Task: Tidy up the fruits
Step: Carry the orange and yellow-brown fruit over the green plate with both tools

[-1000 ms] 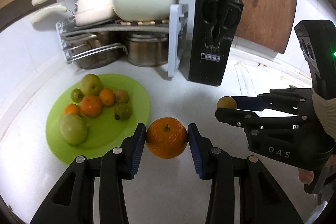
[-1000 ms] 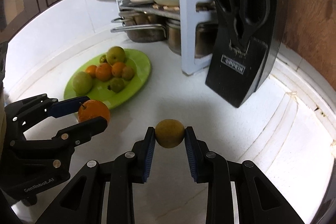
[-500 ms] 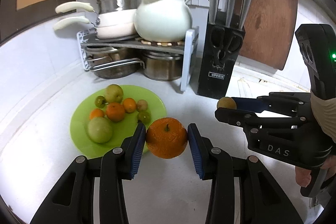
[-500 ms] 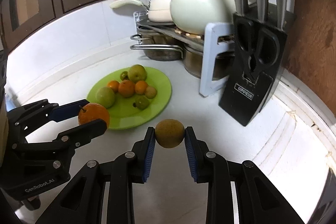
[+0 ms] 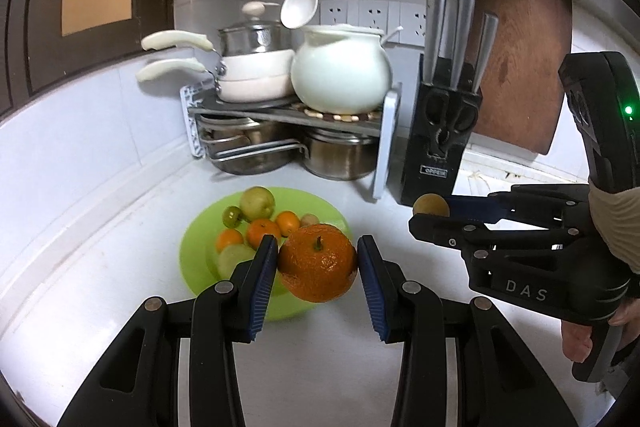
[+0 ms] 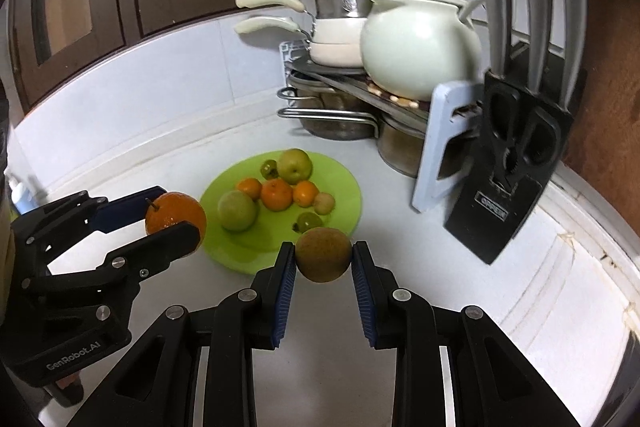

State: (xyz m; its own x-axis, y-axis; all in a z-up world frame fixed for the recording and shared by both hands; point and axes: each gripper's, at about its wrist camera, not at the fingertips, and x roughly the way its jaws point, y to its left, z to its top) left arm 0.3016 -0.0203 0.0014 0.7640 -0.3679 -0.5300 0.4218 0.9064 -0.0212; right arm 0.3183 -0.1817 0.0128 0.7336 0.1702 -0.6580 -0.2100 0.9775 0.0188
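Both grippers are sitting higher above the white worktop (image 5: 100,267) than a second ago, and the round lime-green plastic plate (image 6: 344,195) is now lying closer beneath them, with more of the wall and hanging ladle showing.

Item 1: left gripper (image 5: 318,269). Blue ribbed fingers (image 5: 264,275) are pinching a large round orange with a short stem (image 5: 318,267) at its sides, holding it in the air over the plate's near edge.

Item 2: right gripper (image 6: 323,261). Fingers (image 6: 285,291) are nearly pressed together, pinching a small round brownish-green fruit (image 6: 323,254), likewise clear of the worktop and just short of the plate's near rim.

Item 3: plate contents. Two pale green apples, three small oranges and a few smaller fruits are crowding the far half; the near half is lying bare.

Risks, as judged:
- Round smooth skins are being held only at two narrow contacts; a tilt or jolt could be letting either fruit slip and roll off the worktop.
- Releasing from height could be bruising fruit or scattering the pile off the shallow plate.
- Two grippers converging on one plate could be colliding.
- Black knife block with steel handles (image 6: 516,163) is standing near the right gripper's path.
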